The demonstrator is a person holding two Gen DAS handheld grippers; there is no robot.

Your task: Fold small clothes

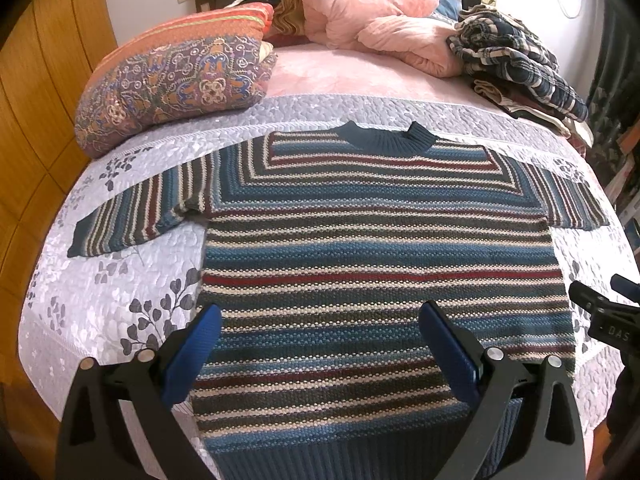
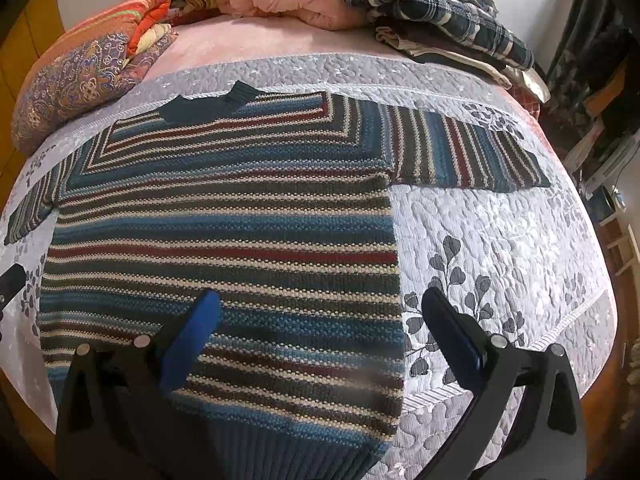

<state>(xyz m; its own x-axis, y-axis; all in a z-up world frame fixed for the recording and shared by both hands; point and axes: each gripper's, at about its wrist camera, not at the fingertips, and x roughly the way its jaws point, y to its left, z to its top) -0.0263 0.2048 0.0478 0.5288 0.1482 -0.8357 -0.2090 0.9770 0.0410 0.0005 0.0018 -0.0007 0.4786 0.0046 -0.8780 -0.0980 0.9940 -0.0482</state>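
Note:
A striped knit sweater (image 1: pixel 376 248) in blue, red, cream and grey lies flat on the bed, collar at the far side, both short sleeves spread out, ribbed hem nearest me. My left gripper (image 1: pixel 320 316) hovers open above the lower left part of the sweater body, nothing between its blue pads. My right gripper (image 2: pixel 320 304) is open too, above the sweater (image 2: pixel 224 240) near its lower right edge; one finger is over the knit, the other over the quilt. The right gripper (image 1: pixel 600 312) also shows at the right edge of the left wrist view.
The sweater rests on a lilac quilted bedspread (image 1: pixel 100 300) with leaf prints. Farther back sit a folded patterned quilt (image 1: pixel 172 76), a pink duvet (image 1: pixel 380 20) and a pile of plaid clothes (image 1: pixel 516 60). Wooden wardrobe panels (image 1: pixel 36 120) stand left; shelves (image 2: pixel 600 152) lie right.

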